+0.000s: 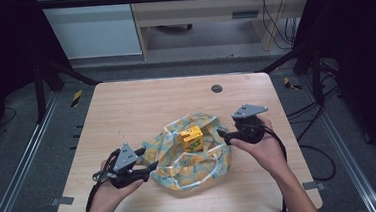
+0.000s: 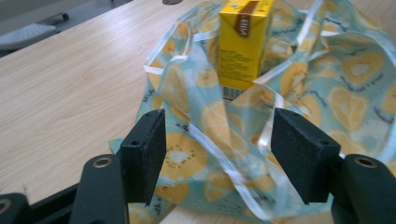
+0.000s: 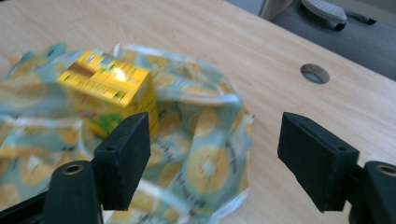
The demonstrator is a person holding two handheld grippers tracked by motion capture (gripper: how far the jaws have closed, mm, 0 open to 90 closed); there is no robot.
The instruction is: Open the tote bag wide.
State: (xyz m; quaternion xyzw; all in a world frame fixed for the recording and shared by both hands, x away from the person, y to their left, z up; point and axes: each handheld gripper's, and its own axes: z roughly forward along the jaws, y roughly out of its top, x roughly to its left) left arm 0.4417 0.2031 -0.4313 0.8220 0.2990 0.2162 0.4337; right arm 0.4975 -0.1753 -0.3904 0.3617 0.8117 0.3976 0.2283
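Note:
A crumpled bag (image 1: pixel 200 165) printed with yellow fruit slices on pale blue lies on the wooden table (image 1: pixel 126 105), near the front middle. A yellow drink carton (image 1: pixel 191 138) stands upright among its folds. My left gripper (image 1: pixel 147 158) is at the bag's left edge, open. In the left gripper view the bag (image 2: pixel 327 93) spreads under and between the jaws of the gripper (image 2: pixel 218 149), whose pads do not press on it, and the carton (image 2: pixel 243 42) stands beyond. My right gripper (image 1: pixel 223 133) hovers open at the bag's right edge. In the right gripper view nothing is held by the gripper (image 3: pixel 215 154), with the carton (image 3: pixel 109 88) at the left.
A round cable hole (image 1: pixel 217 88) sits in the table's far side, right of centre. Black frame bars (image 1: pixel 63 69) flank the table. Cables (image 1: pixel 319 152) trail on the floor at the right. A cabinet (image 1: pixel 194 15) stands beyond the far edge.

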